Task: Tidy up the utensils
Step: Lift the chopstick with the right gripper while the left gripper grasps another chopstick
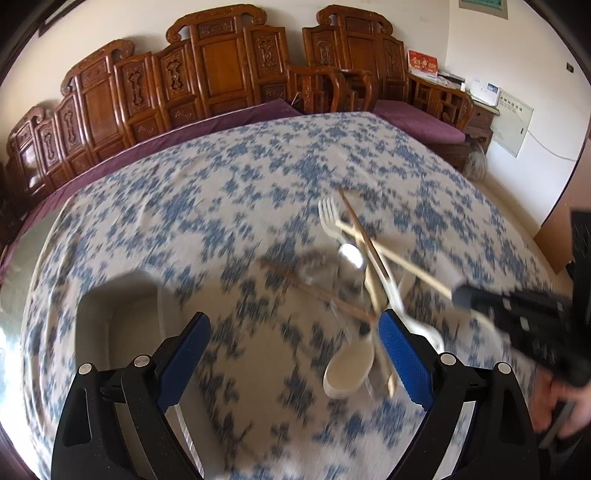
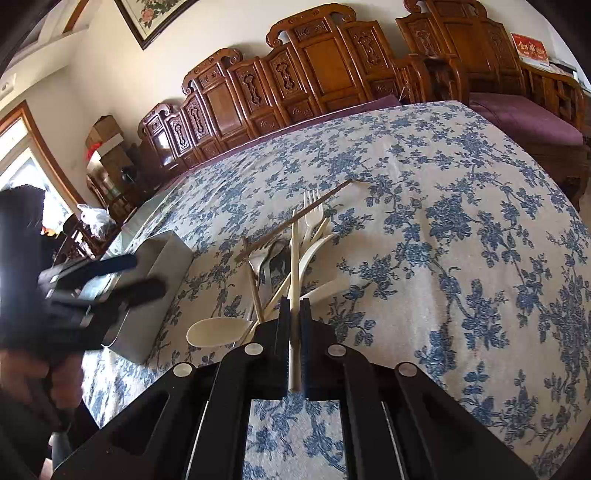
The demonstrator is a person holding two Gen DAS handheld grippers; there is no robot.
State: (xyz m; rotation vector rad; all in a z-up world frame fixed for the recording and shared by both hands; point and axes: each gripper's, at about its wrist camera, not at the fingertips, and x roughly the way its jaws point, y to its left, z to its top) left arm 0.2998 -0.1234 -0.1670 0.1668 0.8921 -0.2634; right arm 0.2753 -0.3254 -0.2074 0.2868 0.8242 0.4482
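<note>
right wrist: jaws pinch one cream chopstick (image 2: 294,280) above two forks (image 2: 312,210).

- A blue-flowered tablecloth (image 2: 461,229) fills the middle of both views.
- Carved wooden chairs (image 1: 221,70) line the top of the frame.
- A purple cushion (image 1: 417,120) lies at upper right.
- A framed flower painting (image 2: 155,16) hangs at upper left.
- Cardboard boxes (image 2: 105,138) are stacked at left.

The left wrist view is looking down, blurred, from close above the blue-flowered tablecloth (image 1: 229,177). The right wrist view is looking low across it. Both are facing the carved wooden bench (image 2: 295,74), sharing the cream plastic utensil heap (image 2: 295,251).
</note>
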